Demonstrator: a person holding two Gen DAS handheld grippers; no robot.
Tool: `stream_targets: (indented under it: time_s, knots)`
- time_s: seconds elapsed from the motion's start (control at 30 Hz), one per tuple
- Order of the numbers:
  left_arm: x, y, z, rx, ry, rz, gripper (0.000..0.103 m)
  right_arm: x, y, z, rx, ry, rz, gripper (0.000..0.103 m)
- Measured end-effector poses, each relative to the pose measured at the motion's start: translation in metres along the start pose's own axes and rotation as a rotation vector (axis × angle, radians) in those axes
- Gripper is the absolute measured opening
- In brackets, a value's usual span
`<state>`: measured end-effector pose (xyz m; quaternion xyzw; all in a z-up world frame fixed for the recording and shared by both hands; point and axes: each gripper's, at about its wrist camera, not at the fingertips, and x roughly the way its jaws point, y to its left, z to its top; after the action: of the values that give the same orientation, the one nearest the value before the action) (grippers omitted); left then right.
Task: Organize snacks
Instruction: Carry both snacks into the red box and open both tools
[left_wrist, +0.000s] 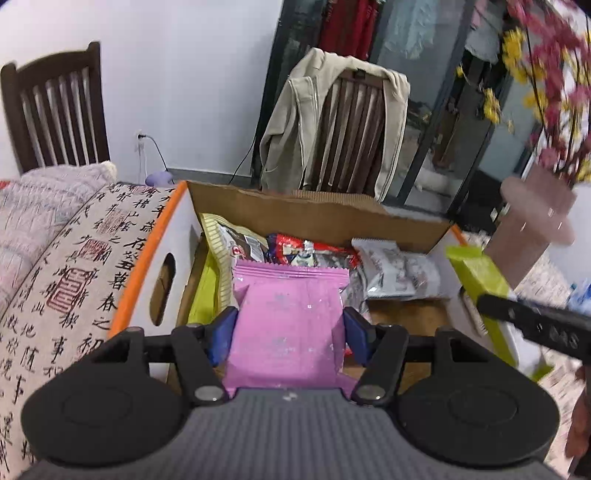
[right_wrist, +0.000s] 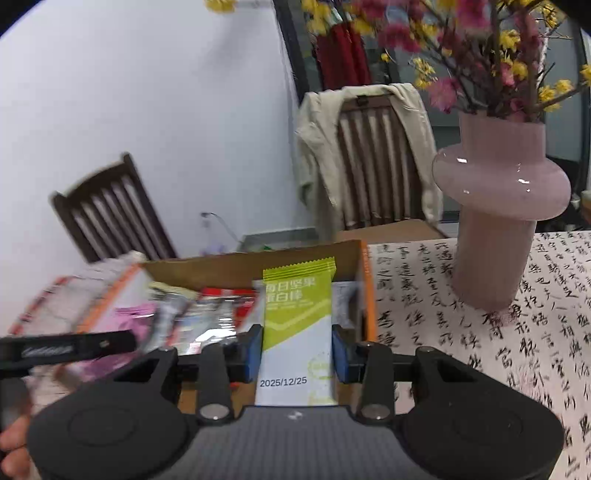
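My left claw (left_wrist: 290, 325) grips a pink foil snack packet (left_wrist: 288, 317), which hides much of the open cardboard box (left_wrist: 317, 214) ahead of it. Beyond the packet I see a red wrapper (left_wrist: 314, 253), a beige bag (left_wrist: 231, 236) and a grey-white packet (left_wrist: 395, 269) inside. My right claw (right_wrist: 297, 352) clamps a green-and-white snack bar (right_wrist: 297, 325) over the box's right end; the box contents to its left are blurred.

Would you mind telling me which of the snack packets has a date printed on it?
The green-and-white packet held in the right gripper: it reads 2025/12/25 near its lower end. The pink packet in the left gripper shows no date.
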<state>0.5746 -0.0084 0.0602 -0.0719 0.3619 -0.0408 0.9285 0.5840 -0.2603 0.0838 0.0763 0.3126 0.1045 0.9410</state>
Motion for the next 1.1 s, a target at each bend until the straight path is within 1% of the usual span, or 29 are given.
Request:
stream_targets:
  time_s: [0.07,0.13,0.2,0.23,0.3,0.43,0.5,0.6,0.67,0.73,0.77,0.8,0.87,0.9,0.93,1.0,1.03,1.1]
  knots:
    - [0.009,-0.001,-0.006,0.011,0.022,-0.005,0.063,0.014,0.004,-0.004,-0.035,0.000,-0.047,0.038]
    - [0.011,-0.004,-0.012,0.035,0.024,-0.006,0.063,0.023,0.011,-0.009,-0.083,0.001,-0.086,0.038]
    - [0.011,-0.007,-0.016,0.061,0.040,-0.032,0.064,0.032,0.019,-0.013,-0.123,0.011,-0.109,0.038]
    - [0.010,-0.008,-0.017,0.064,0.051,-0.047,0.070,0.036,0.022,-0.015,-0.145,0.018,-0.126,0.038]
    - [0.006,-0.007,-0.019,0.071,0.049,-0.064,0.073,0.041,0.028,-0.018,-0.185,0.032,-0.153,0.039]
    - [-0.010,-0.002,-0.013,0.073,0.024,-0.050,0.073,0.030,0.035,-0.021,-0.234,0.001,-0.201,0.040]
    - [-0.022,0.003,-0.009,0.058,0.012,-0.049,0.073,0.019,0.036,-0.018,-0.236,-0.015,-0.195,0.047]
    - [-0.043,0.009,-0.003,0.046,-0.011,-0.046,0.073,-0.005,0.036,-0.009,-0.223,-0.041,-0.176,0.053]
    - [-0.060,0.011,-0.001,0.039,-0.029,-0.043,0.074,-0.020,0.033,-0.003,-0.207,-0.046,-0.157,0.053]
    - [-0.076,0.012,-0.002,0.042,-0.046,-0.044,0.077,-0.036,0.034,-0.001,-0.200,-0.054,-0.146,0.055]
    - [-0.085,0.012,-0.004,0.046,-0.056,-0.045,0.078,-0.043,0.034,0.000,-0.200,-0.058,-0.140,0.058]
    - [-0.094,0.013,-0.008,0.051,-0.065,-0.045,0.080,-0.051,0.034,-0.001,-0.201,-0.060,-0.128,0.065]
    - [-0.112,0.015,-0.018,0.049,-0.080,-0.039,0.082,-0.066,0.037,-0.005,-0.200,-0.066,-0.093,0.074]
    - [-0.121,0.017,-0.023,0.047,-0.090,-0.042,0.085,-0.074,0.039,-0.009,-0.201,-0.071,-0.084,0.074]
    - [-0.131,0.019,-0.031,0.042,-0.102,-0.047,0.090,-0.083,0.041,-0.013,-0.207,-0.076,-0.077,0.074]
    - [-0.147,0.025,-0.046,0.028,-0.112,-0.056,0.094,-0.100,0.044,-0.024,-0.213,-0.088,-0.061,0.076]
    - [-0.156,0.027,-0.056,0.020,-0.105,-0.057,0.094,-0.110,0.045,-0.031,-0.210,-0.095,-0.050,0.077]
    - [-0.174,0.031,-0.077,0.008,-0.096,-0.068,0.094,-0.128,0.045,-0.047,-0.202,-0.106,-0.026,0.083]
